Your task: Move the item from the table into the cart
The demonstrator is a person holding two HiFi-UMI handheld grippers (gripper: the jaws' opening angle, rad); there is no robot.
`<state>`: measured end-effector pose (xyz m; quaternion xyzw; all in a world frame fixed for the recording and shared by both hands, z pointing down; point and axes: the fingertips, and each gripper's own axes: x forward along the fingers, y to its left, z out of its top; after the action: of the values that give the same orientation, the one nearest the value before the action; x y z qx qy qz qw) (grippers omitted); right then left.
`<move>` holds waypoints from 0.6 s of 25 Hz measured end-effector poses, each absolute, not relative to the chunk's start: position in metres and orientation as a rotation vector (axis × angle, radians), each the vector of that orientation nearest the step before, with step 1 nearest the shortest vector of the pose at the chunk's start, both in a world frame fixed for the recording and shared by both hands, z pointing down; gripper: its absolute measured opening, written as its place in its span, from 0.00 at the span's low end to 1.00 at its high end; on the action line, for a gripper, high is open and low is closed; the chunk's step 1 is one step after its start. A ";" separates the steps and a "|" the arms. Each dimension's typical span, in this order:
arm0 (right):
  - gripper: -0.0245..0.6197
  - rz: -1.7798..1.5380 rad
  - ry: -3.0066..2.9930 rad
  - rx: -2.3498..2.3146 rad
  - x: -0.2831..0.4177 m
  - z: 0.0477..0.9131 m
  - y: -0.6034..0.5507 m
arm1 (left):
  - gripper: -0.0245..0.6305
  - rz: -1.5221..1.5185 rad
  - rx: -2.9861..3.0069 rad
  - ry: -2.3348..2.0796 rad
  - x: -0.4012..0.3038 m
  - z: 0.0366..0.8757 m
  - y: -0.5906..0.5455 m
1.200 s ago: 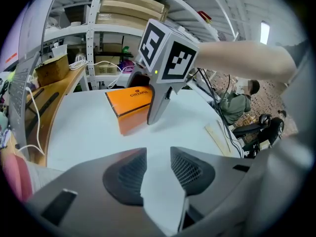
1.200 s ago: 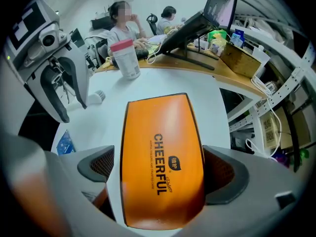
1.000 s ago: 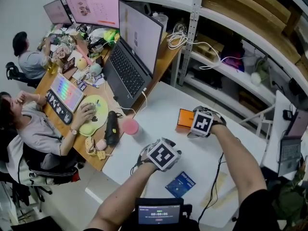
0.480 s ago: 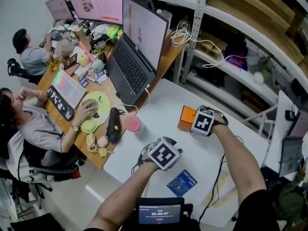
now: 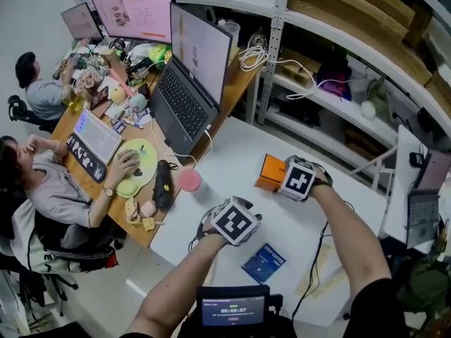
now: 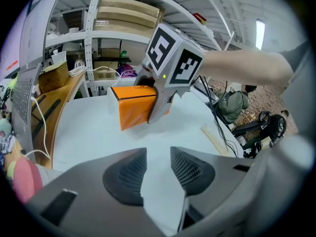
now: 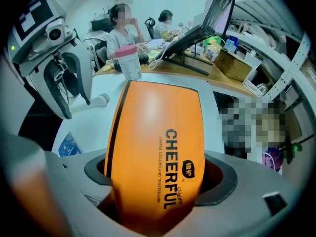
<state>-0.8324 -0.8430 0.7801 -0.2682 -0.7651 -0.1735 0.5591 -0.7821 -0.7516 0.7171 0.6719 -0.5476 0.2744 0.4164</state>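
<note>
Now your right tool is closing on the orange box, its pads against the box's sides. The box stands at the far side of the white desk. Your left tool hovers nearer you, slightly parted and empty, a blue packet near its right.

light: bright, even; ceiling lamp blown out
shadows: soft on white table
edges: we see fisheye bending, dark corners
focus: we get close-range blur
</note>
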 end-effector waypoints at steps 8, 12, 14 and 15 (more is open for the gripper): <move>0.71 -0.364 -1.888 -0.595 -0.766 0.676 -0.840 | 0.29 0.766 1.793 -1.246 -0.713 0.658 -0.758; 0.71 -0.356 -1.908 -0.507 -0.717 0.640 -0.830 | 0.29 0.846 1.898 -1.134 -0.670 0.632 -0.742; 0.71 -0.345 -1.928 -0.432 -0.693 0.620 -0.826 | 0.29 0.900 1.952 -1.080 -0.655 0.620 -0.734; 0.71 -0.333 -1.936 -0.389 -0.680 0.610 -0.824 | 0.29 0.919 1.989 -1.055 -0.646 0.612 -0.733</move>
<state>-0.6801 -0.8237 0.6102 -0.1637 -0.8140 -0.1402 0.5394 -0.6464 -0.7325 0.6118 0.7669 -0.4069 0.3545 0.3474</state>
